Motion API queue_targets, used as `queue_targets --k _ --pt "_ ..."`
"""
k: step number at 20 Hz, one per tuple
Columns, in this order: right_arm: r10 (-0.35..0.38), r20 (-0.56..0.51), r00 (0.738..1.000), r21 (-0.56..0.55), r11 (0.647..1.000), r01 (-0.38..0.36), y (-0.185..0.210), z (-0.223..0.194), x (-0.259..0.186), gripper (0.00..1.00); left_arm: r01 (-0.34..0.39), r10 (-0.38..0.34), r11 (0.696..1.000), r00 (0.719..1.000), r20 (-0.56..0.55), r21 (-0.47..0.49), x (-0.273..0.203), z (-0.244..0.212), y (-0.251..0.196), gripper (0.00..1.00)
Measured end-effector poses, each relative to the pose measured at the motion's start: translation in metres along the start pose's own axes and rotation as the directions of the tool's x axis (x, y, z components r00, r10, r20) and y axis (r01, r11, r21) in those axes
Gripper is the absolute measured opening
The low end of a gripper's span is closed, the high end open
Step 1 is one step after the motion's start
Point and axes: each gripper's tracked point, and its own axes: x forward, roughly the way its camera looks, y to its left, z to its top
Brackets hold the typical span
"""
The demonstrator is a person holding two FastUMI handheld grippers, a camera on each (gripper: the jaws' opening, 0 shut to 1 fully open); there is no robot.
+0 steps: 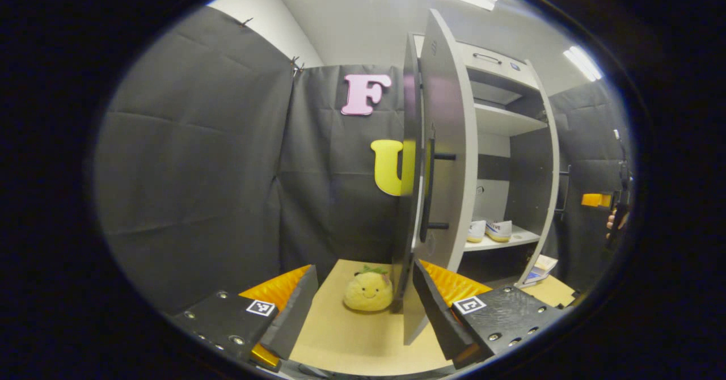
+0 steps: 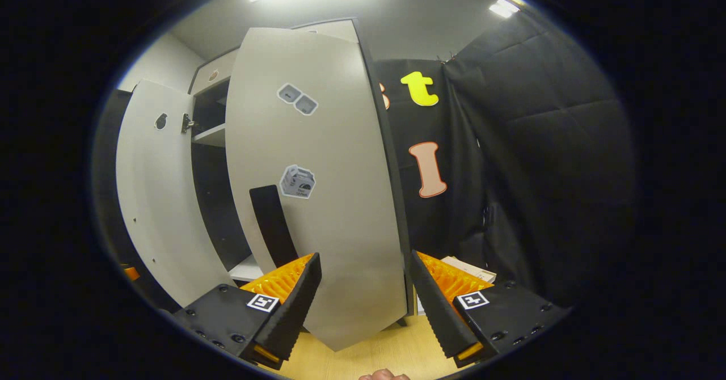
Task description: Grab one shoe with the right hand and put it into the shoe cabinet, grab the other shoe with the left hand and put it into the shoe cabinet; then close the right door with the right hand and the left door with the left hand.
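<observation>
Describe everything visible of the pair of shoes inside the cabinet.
The pair of shoes stands side by side on a low pale shelf of the open shoe cabinet, toes facing outward. Both look white with yellowish soles and dark lettering on the side. They sit upright, close together, partly hidden behind the left door. No gripper touches them.

black screwed tool (image 2: 363, 306) bodies with square marker tags.

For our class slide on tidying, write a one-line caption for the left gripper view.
Open hand-held gripper faces the grey cabinet door's edge; white shoes shelved, yellow plush toy on floor.
</observation>
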Motion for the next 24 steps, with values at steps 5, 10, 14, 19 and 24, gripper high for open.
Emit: queue_targets --k 5,10,14,19,24 --pt "-0.06 -0.028 0.998 -0.017 0.998 0.059 -0.017 -0.016 -0.018 0.98 -0.023 0.022 0.997 1.0 0.016 0.068 0.023 0.018 0.012 0.99" --pt "-0.093 -0.055 0.994 -0.064 0.994 0.09 -0.025 -0.036 -0.04 0.98 0.024 -0.026 0.998 0.999 0.03 0.057 0.055 0.038 0.006 0.99" --pt "-0.108 -0.075 0.991 -0.052 0.993 0.104 -0.027 -0.05 -0.06 0.98 0.049 -0.053 0.995 0.997 0.048 0.083 0.086 0.053 0.0 0.99" --pt "-0.142 -0.098 0.985 -0.044 0.989 0.139 -0.041 -0.055 -0.079 0.98 0.092 -0.095 0.994 0.994 0.056 0.052 0.106 0.062 -0.009 0.99" --pt "-0.174 -0.098 0.98 -0.009 0.985 0.174 -0.056 -0.054 -0.085 0.98 0.139 -0.147 0.987 0.984 0.102 0.085 0.111 0.084 -0.021 0.98"
